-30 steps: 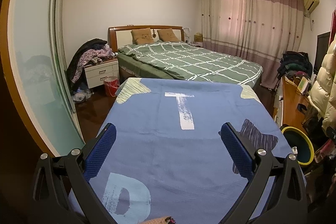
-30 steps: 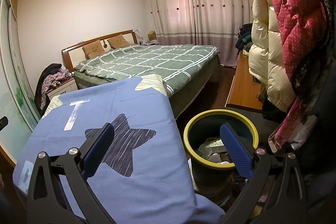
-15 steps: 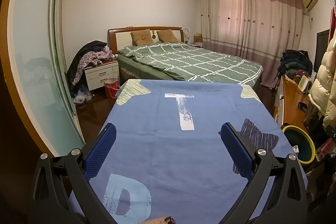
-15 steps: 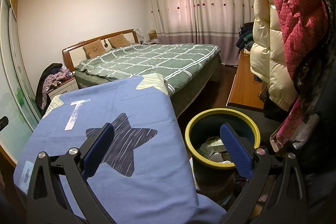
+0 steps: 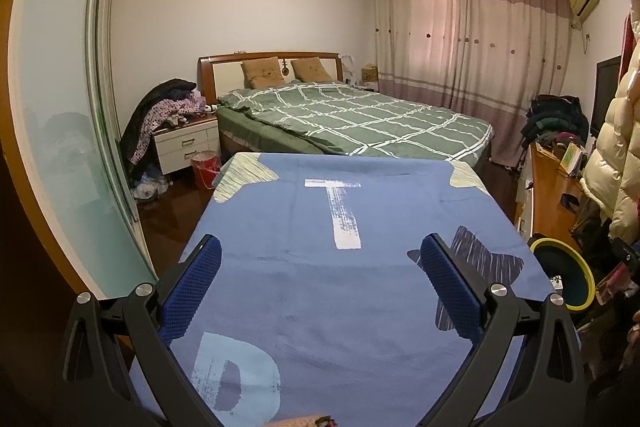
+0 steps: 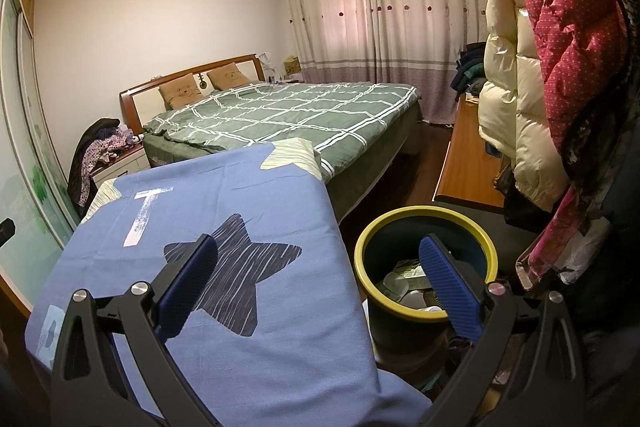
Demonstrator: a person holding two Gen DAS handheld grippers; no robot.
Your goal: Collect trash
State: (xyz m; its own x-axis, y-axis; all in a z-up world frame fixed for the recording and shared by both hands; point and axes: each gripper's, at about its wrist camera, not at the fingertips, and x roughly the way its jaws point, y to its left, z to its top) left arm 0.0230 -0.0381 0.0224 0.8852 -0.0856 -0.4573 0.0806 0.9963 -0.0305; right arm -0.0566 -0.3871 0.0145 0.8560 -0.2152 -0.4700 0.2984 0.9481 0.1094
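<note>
I see both grippers spread wide, empty: left gripper (image 5: 320, 281) over blue cloth (image 5: 360, 287), right gripper (image 6: 318, 277) by yellow-rimmed bin (image 6: 424, 215) holding trash (image 6: 404, 287).

Blue cloth (image 5: 372, 291) printed with a white T, pale-blue D and dark striped star, green bedspread (image 5: 360, 119) with white grid lines, dark bin (image 6: 426, 267) with yellow rim, pink-and-cream dotted curtains (image 6: 384, 15), red polka-dot jacket (image 6: 568, 39)
</note>
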